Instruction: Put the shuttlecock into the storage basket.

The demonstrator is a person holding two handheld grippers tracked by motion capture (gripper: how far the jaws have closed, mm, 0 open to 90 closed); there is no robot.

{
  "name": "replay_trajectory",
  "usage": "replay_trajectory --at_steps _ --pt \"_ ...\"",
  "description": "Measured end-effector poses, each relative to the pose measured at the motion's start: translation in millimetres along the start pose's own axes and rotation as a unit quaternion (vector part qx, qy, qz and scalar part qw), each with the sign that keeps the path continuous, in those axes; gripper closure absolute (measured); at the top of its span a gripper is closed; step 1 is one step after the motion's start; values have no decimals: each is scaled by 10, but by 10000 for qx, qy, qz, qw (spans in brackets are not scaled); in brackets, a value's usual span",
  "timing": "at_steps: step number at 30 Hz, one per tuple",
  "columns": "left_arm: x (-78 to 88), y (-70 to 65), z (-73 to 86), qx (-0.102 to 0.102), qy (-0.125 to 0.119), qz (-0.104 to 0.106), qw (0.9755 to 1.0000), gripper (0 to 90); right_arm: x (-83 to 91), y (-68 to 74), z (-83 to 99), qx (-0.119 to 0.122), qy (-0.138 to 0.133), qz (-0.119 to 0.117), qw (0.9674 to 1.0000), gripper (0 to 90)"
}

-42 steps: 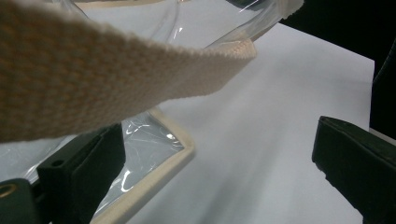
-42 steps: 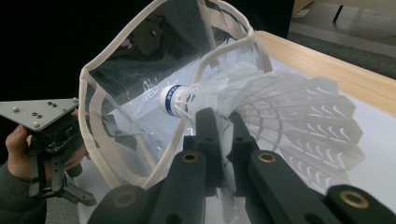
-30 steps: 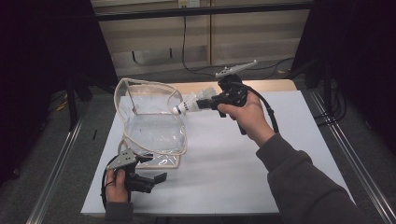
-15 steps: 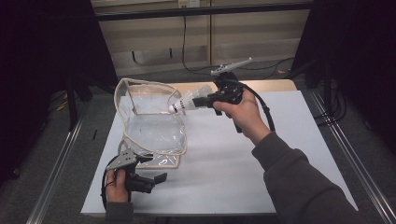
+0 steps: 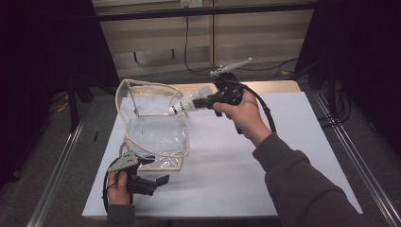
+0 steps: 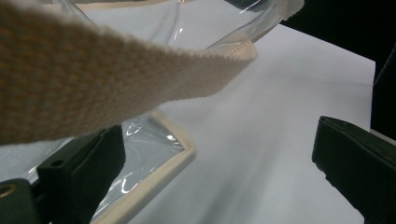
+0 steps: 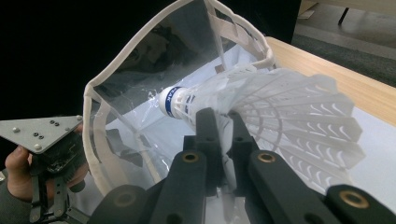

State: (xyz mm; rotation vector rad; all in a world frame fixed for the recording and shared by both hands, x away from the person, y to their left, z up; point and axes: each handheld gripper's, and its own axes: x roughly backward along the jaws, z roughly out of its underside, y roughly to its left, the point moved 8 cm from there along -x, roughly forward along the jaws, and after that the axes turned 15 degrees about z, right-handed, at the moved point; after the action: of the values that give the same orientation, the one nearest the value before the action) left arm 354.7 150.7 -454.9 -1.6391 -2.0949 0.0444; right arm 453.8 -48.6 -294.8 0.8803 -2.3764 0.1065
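A clear plastic bag with beige webbing trim stands on the white table, its mouth facing right. My right gripper is shut on the skirt of a white shuttlecock, held level with the cork at the bag's rim. In the right gripper view the shuttlecock juts from between the jaws of the right gripper, cork pointing into the bag. My left gripper rests on the table at the bag's near corner, open. Its view shows the bag's corner by one jaw and a webbing strap across the top.
The white table top stretches to the right of the bag and ends in a wooden strip at the back. Metal rails run along both sides. Black cables trail from both grippers.
The right gripper has carried the shuttlecock a little to the left, bringing its cork closer to the bag's mouth. The left gripper has stayed put.
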Motion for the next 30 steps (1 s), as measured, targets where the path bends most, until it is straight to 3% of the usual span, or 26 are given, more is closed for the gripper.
replay_trajectory --at_steps 30 --pt "-4 -12 3 -28 -1 -3 10000 29 -42 87 -69 97 -34 -31 9999 876"
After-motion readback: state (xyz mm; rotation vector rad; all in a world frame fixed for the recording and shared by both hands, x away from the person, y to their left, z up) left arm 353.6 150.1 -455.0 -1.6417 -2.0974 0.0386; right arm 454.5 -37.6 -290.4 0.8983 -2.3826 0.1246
